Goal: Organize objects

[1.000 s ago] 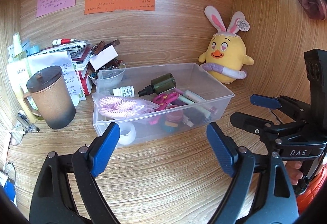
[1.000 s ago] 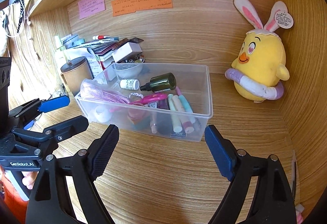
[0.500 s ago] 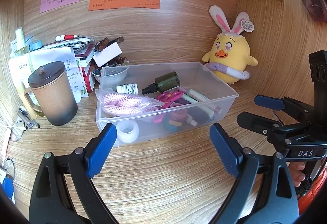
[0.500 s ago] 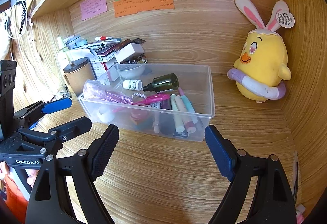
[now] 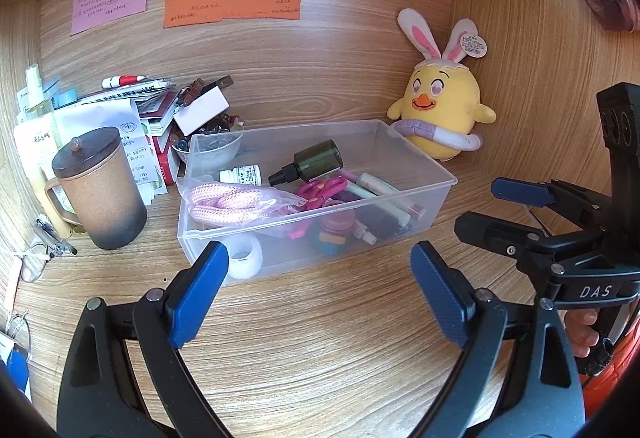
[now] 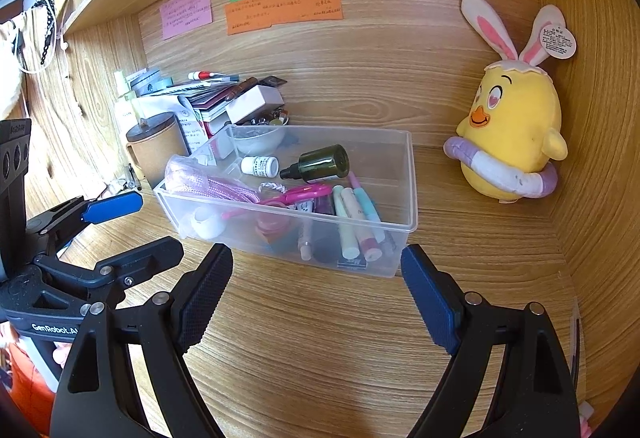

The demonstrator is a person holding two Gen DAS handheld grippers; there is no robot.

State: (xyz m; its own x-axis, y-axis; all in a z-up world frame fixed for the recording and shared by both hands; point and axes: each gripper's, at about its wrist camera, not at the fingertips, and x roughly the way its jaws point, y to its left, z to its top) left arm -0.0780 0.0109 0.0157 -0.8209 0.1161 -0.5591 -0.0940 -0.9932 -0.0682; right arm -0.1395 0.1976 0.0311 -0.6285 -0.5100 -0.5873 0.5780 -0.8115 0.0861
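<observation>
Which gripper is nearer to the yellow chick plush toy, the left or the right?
Right. The right gripper sits in front of the bin's end nearest the plush toy; the left gripper is farther toward the mug side.

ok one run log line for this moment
left gripper: open, empty | right gripper: open, empty | clear bin: on desk, untouched | phase: pre-grasp

Clear plastic bin [image 5: 420, 198] sits on wooden worktop [image 5: 320, 338], open top, angled w/ one short end toward back wall. Inside: dark green dropper bottle [image 5: 316, 160] lying on side, small white bottle [image 5: 242, 174] on side beside it, pink braided cord in a bag [image 5: 232, 198] at left end, pink scissors [image 5: 320, 190], several pastel markers [image 6: 360, 222] lying parallel at right end, white tape roll [image 5: 246, 258] at front-left corner. Misc small items under these, unclear.
</observation>
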